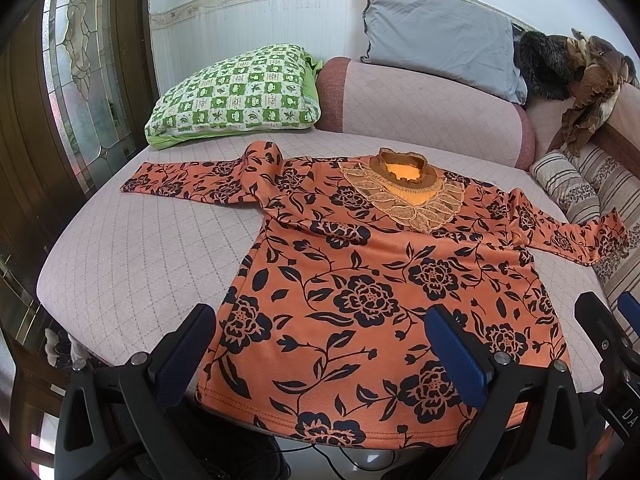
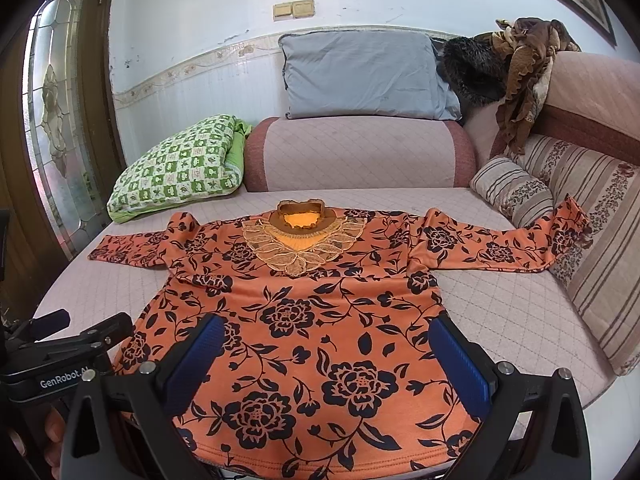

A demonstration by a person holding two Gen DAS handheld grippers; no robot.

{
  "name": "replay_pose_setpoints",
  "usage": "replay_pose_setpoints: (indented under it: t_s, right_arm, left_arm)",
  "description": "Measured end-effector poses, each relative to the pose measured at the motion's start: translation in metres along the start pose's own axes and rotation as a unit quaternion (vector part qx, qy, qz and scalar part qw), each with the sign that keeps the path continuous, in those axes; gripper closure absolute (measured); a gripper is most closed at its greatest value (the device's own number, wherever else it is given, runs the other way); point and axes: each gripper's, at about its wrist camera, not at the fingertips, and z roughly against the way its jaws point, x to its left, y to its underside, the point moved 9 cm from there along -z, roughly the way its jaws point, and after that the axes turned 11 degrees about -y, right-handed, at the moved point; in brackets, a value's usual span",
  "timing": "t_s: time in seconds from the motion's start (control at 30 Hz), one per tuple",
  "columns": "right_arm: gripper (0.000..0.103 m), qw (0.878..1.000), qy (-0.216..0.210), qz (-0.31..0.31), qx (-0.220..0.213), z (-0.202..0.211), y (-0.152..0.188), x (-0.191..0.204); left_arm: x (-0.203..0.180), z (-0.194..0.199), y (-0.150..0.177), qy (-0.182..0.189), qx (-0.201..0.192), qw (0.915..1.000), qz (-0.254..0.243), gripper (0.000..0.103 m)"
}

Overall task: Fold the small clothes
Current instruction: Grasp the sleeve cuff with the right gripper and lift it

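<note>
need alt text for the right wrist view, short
An orange top with black flowers lies flat, front up, sleeves spread, on a quilted pink sofa seat. The open right tool hovers over its hem; a green checked pillow and grey pillow sit behind.

A pink quilted sofa seat (image 2: 500,320) holds an orange flowered top (image 2: 304,340) lying flat, arms spread wide. A green checked pillow (image 2: 180,164) sits at the back left corner.
</note>
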Motion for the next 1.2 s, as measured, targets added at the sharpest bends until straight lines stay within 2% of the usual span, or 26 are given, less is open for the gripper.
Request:
replay_pose_setpoints:
  t_s: [0.27,0.37,0.43,0.5,0.57,0.73,0.77,0.8,0.9,0.97,1.0,1.1,1.13,1.17,1.2]
  right_arm:
    - [0.0,1.0,0.0,-0.001,0.0,-0.001,0.0,-0.001]
    - [0.0,1.0,-0.015,-0.012,0.007,-0.007,0.0,-0.005]
    - [0.0,0.999,-0.026,-0.037,0.016,-0.013,0.002,-0.024]
    - [0.0,0.995,-0.039,-0.089,0.018,-0.017,0.0,-0.062]
    - [0.0,0.989,-0.034,-0.144,0.007,-0.018,-0.004,-0.109]
    - [0.001,0.967,0.045,-0.252,-0.018,-0.034,-0.016,-0.262]
    - [0.003,0.962,0.068,-0.264,-0.025,-0.036,-0.02,-0.289]
    - [0.008,0.957,0.107,-0.269,-0.035,-0.035,-0.028,-0.325]
    - [0.013,0.946,0.216,-0.239,-0.044,-0.032,-0.056,-0.392]
    - [0.013,0.94,0.256,-0.222,-0.036,-0.039,-0.072,-0.418]
    - [0.013,0.933,0.298,-0.201,-0.026,-0.044,-0.081,-0.434]
    - [0.015,0.918,0.347,-0.193,0.003,-0.066,-0.087,-0.462]
    - [0.019,0.913,0.36,-0.189,0.021,-0.075,-0.086,-0.469]
    - [0.03,0.909,0.37,-0.188,0.037,-0.081,-0.083,-0.478]
    - [0.053,0.902,0.38,-0.194,0.058,-0.089,-0.077,-0.485]
  left_arm:
    - [-0.001,-0.003,-0.001,0.001,0.001,1.0,-0.004,0.0]
    - [0.001,-0.009,-0.002,0.003,0.005,1.0,-0.004,0.0]
    - [0.007,-0.02,0.001,0.008,0.017,0.9998,0.003,0.0]
    - [0.013,-0.036,0.004,0.012,0.037,0.9991,0.014,0.0]
    - [0.018,-0.055,0.008,0.008,0.057,0.9981,0.022,0.0]
    - [0.008,-0.089,0.014,0.02,0.084,0.9962,0.007,0.0]
    - [0.006,-0.094,0.014,0.024,0.089,0.9958,0.004,0.0]
    - [0.004,-0.098,0.014,0.025,0.09,0.9956,0.002,0.0]
    - [0.002,-0.112,0.013,0.025,0.092,0.9954,-0.003,0.0]
    - [0.0,-0.122,0.01,0.028,0.096,0.995,0.0,0.0]
    - [-0.002,-0.127,0.008,0.03,0.097,0.9948,0.001,0.0]
    - [-0.006,-0.139,0.005,0.033,0.097,0.9948,-0.003,0.0]
    - [-0.008,-0.143,0.003,0.032,0.094,0.995,-0.009,0.0]
    - [-0.008,-0.146,0.002,0.031,0.092,0.9952,-0.013,0.0]
    - [-0.008,-0.148,0.001,0.03,0.089,0.9955,-0.017,0.0]
